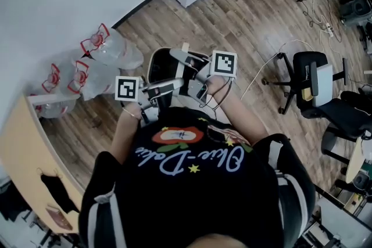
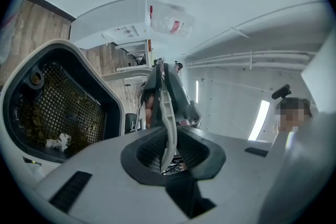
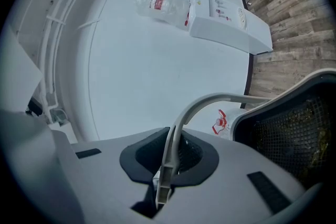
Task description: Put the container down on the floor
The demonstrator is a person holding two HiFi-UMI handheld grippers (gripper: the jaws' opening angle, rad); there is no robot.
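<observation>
Head view, your left gripper [image 1: 170, 89] and right gripper [image 1: 185, 61] at frame centre, both jaws clamped on the container [image 1: 156, 67] handle [image 3: 210, 99], wood floor [image 1: 250, 26] around it.

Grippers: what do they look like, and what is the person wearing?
The left gripper and right gripper have light grey bodies, black ribbed pads, each with a white cube bearing black square markers. Black cable loops by the right one. Black shirt, white-striped sleeves.
</observation>
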